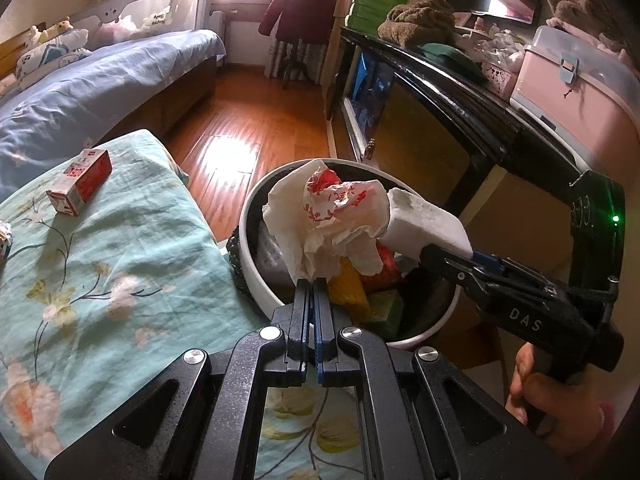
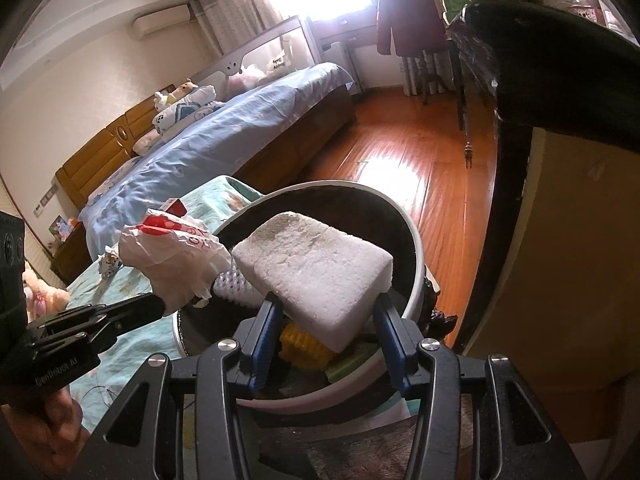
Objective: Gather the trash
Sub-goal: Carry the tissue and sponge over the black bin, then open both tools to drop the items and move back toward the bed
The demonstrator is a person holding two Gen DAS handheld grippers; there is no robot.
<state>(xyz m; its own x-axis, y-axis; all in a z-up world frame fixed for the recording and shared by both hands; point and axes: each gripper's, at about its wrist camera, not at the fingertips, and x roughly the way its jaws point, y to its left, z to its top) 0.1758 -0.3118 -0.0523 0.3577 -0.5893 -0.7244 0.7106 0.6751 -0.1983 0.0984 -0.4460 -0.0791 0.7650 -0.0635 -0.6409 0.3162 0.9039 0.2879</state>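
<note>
White foam block [image 2: 316, 284], clamped across its width in the right claw [image 2: 326, 340], hung over the round bin [image 2: 416, 256]. Crumpled red-printed wrapper [image 1: 332, 216], pinched in the left claw [image 1: 314, 284] with jaws together, was held above the same bin. Red carton [image 1: 80, 182] lay on the floral bedcover [image 1: 120, 260], uncollected. Advice: centre both items over the opening, then release.

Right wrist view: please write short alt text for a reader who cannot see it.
The right gripper holds a white foam block above a round white trash bin that already contains colourful waste. At the left, the left gripper holds a crumpled red-and-white wrapper over the bin's edge, beside a floral bedcover.
</note>
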